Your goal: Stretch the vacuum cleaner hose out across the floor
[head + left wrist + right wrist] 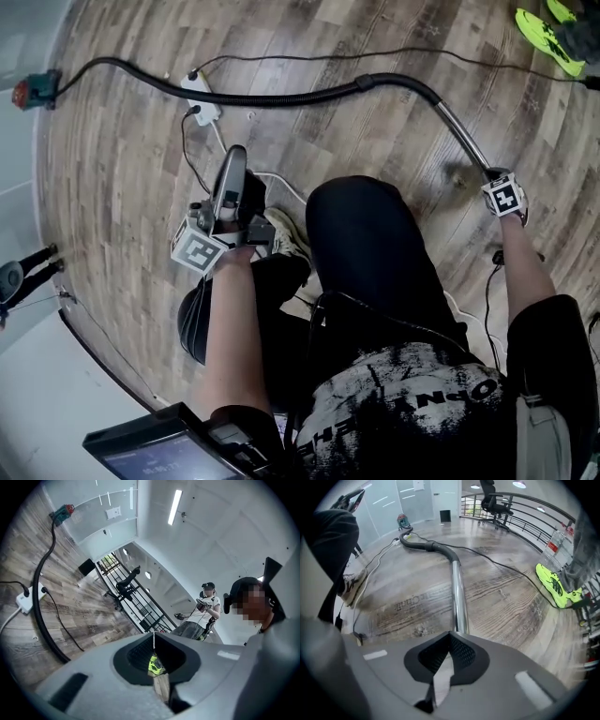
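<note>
The black ribbed vacuum hose (253, 97) lies on the grey-brown wood-plank floor (122, 187), along the far side of the scene. It starts at the small teal and red vacuum cleaner (36, 91) at the far left, passes over the white power strip (200, 94) and reaches a black cuff at the far right. There it joins the chrome wand tube (461, 134), which slants back toward the near right.

The right tongs (499, 186) point steeply down at the near end of that tube. In the right gripper view their jaws are pressed together, and the tube runs away from their tips. Whether they pinch it or only meet above it I cannot tell. The left tongs (234, 159) are held level over the person's knee, well apart from the hose. Their tips meet and nothing is between them.

The task looks largely done, since most of the hose already runs in one long line. Slack remains in the shallow sag past the power strip and in the bend at the cuff. To finish, the wand end probably needs drawing farther right, away from the cleaner, until hose and tube lie straight.
</note>
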Motion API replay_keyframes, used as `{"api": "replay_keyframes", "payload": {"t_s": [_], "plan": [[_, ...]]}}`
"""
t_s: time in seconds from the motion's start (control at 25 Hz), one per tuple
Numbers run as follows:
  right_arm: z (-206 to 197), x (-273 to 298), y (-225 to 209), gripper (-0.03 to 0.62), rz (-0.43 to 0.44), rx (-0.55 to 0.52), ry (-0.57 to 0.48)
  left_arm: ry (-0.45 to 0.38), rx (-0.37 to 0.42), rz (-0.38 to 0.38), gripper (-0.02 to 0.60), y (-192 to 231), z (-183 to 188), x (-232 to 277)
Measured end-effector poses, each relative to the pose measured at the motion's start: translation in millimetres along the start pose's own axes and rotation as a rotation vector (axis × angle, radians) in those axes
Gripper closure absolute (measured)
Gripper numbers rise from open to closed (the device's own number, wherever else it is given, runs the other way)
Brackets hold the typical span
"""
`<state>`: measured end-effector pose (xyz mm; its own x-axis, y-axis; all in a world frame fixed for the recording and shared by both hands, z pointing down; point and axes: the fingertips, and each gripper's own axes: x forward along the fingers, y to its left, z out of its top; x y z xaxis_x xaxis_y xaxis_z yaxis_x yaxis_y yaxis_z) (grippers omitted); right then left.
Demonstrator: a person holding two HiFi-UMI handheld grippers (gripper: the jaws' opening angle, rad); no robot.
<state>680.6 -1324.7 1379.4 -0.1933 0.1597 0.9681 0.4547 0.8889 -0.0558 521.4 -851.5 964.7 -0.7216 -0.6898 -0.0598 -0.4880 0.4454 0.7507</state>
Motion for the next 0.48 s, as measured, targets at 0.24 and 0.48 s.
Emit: {"api": "replay_keyframes", "payload": {"t_s": [0.24,0.48], "plan": [[85,-14,37,0.588,0.074,-0.025,-0.092,-0.002,0.004,-0.003,0.580,29,33,-3],[229,-99,105,0.588,0.147,-0.032,-0.287,0.016,-0.005,-0.107,0.581,30,92,15]]}}
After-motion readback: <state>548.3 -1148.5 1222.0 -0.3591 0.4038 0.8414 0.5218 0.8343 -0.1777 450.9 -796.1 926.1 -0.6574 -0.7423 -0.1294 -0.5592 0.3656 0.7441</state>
